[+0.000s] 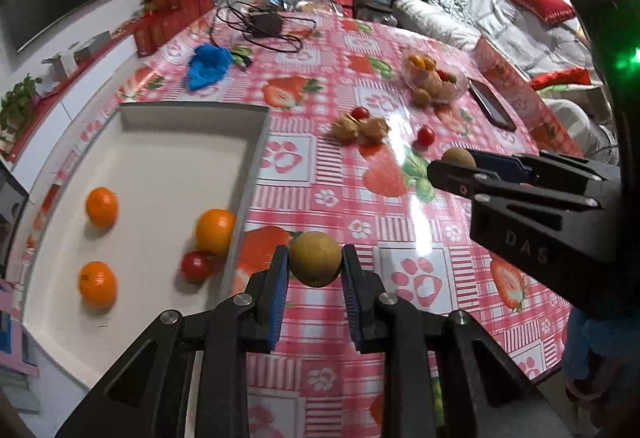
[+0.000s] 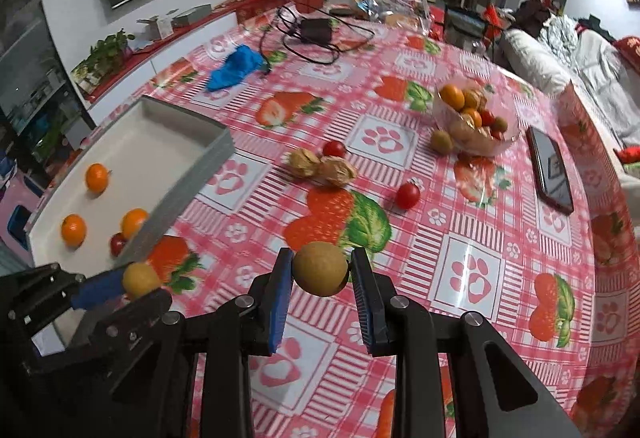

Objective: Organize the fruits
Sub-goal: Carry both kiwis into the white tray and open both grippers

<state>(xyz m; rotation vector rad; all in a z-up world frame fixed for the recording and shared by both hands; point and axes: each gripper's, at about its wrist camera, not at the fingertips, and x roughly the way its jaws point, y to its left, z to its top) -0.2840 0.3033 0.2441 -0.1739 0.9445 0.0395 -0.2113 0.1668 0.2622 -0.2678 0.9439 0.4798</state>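
You have three oranges (image 1: 101, 207) and one cherry tomato (image 1: 196, 266) in the white tray (image 1: 168, 158), two cherry tomatoes (image 2: 407, 195), two husked fruits (image 2: 337, 171), and two held brown longans (image 2: 319, 269).

Left wrist view: low over the table (image 1: 320, 166), facing along it, close beside the white tray (image 1: 160, 174). Right wrist view: similar height, apparently further right. Both share the tray (image 2: 132, 150), fruit bowl (image 2: 476, 118) and room behind.
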